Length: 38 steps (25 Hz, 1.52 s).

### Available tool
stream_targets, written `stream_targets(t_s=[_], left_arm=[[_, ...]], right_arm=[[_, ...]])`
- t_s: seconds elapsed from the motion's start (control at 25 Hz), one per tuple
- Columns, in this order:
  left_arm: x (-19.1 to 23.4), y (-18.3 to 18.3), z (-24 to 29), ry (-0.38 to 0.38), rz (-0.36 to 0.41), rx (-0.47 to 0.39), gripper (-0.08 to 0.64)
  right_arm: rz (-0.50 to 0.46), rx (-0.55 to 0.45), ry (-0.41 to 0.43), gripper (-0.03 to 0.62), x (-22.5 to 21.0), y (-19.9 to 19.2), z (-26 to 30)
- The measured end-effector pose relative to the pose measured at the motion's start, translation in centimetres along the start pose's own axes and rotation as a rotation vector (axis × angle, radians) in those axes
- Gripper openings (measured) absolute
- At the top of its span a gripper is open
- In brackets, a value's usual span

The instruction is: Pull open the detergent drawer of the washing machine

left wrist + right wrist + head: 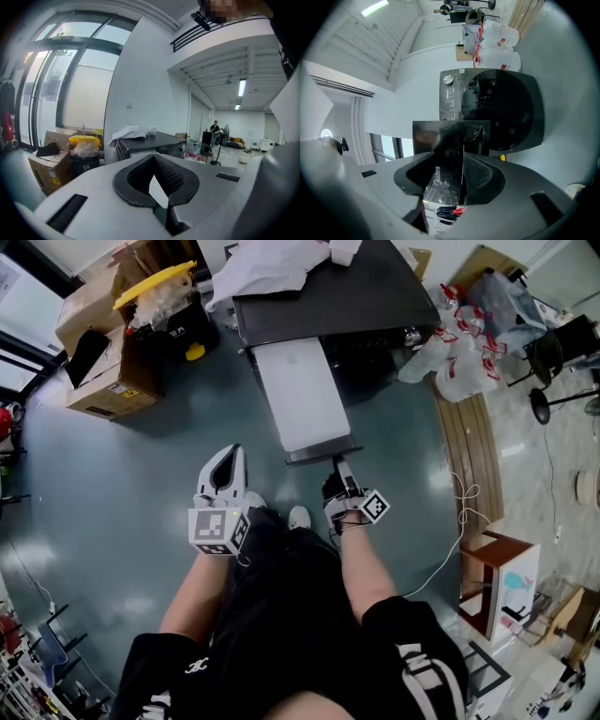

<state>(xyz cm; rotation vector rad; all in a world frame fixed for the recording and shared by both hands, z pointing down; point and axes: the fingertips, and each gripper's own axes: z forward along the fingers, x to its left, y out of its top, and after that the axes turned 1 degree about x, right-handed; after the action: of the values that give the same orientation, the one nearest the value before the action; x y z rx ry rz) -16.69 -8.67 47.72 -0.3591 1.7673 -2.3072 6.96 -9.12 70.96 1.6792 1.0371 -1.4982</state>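
The dark washing machine stands ahead of me, its round door showing in the right gripper view. Its detergent drawer is pulled far out: a long white tray ending in a glossy dark front panel. My right gripper is shut on that front panel, which fills the space between its pads. My left gripper hangs to the left of the drawer, apart from it, shut with nothing between its fingers.
Cardboard boxes and a yellow-lidded bin stand left of the machine. A white cloth lies on its top. Plastic bags, a wooden bench, a cable and a small stool are on the right.
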Motion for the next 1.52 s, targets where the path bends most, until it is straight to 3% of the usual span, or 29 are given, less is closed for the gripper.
stream_targets(t_s=[0.48, 0.8, 0.96, 1.04, 1.16, 1.36, 1.52], left_arm=[[-0.5, -0.5, 1.4, -0.012, -0.010, 0.017, 0.000], [-1.8, 0.4, 2.0, -0.042, -0.016, -0.001, 0.000], [-2.1, 0.6, 1.9, -0.052, -0.019, -0.007, 0.000], [-2.2, 0.7, 1.9, -0.055, -0.020, -0.009, 0.000], [-2.2, 1.1, 1.8, -0.055, -0.029, -0.012, 0.000], [-2.5, 1.8, 1.5, -0.055, -0.043, -0.021, 0.000], [-2.8, 2.8, 1.3, -0.052, -0.032, -0.029, 0.000]], right_arm=[[-0.054, 0.085, -0.047, 0.181, 0.2, -0.4, 0.0], [-0.206, 0.166, -0.143, 0.124, 1.1, -0.6, -0.1], [-0.344, 0.192, -0.311, 0.093, 0.8, -0.1, -1.1], [-0.417, 0.206, -0.334, 0.061, 2.0, -0.2, -0.9], [-0.604, 0.238, -0.382, 0.010, 4.0, 0.2, -0.8], [-0.907, 0.270, -0.389, 0.003, 9.6, 0.8, -0.3], [-1.145, 0.214, -0.390, 0.003, 15.7, 2.2, 0.8]])
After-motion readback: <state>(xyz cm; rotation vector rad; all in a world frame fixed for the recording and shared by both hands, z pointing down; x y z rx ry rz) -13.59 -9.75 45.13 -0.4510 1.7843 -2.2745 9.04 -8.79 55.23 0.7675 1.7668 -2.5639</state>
